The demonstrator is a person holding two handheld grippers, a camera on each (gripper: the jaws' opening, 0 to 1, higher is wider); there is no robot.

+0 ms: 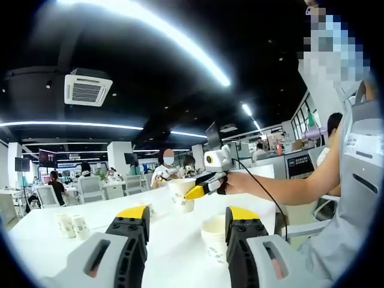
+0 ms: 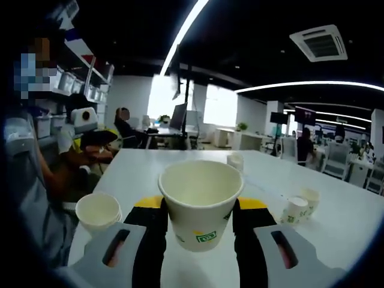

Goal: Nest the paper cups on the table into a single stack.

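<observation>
White paper cup with a green logo point(image 2: 200, 204) sits clamped in the right gripper point(image 2: 200, 207); left gripper point(image 1: 187, 223) is open near another white paper cup point(image 1: 214, 237) on the white table point(image 1: 174, 240).

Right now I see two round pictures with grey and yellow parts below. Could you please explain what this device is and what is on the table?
A person holds one hand-held gripper in each hand; a small camera rides on each. In the left gripper view, the left hand-held gripper is open and holds nothing. Beyond it, the right hand-held gripper carries a paper cup. The right gripper view looks along that gripper, with the same cup between its jaws. On the white table an empty cup stands upright, and more small cups stand farther away.
</observation>
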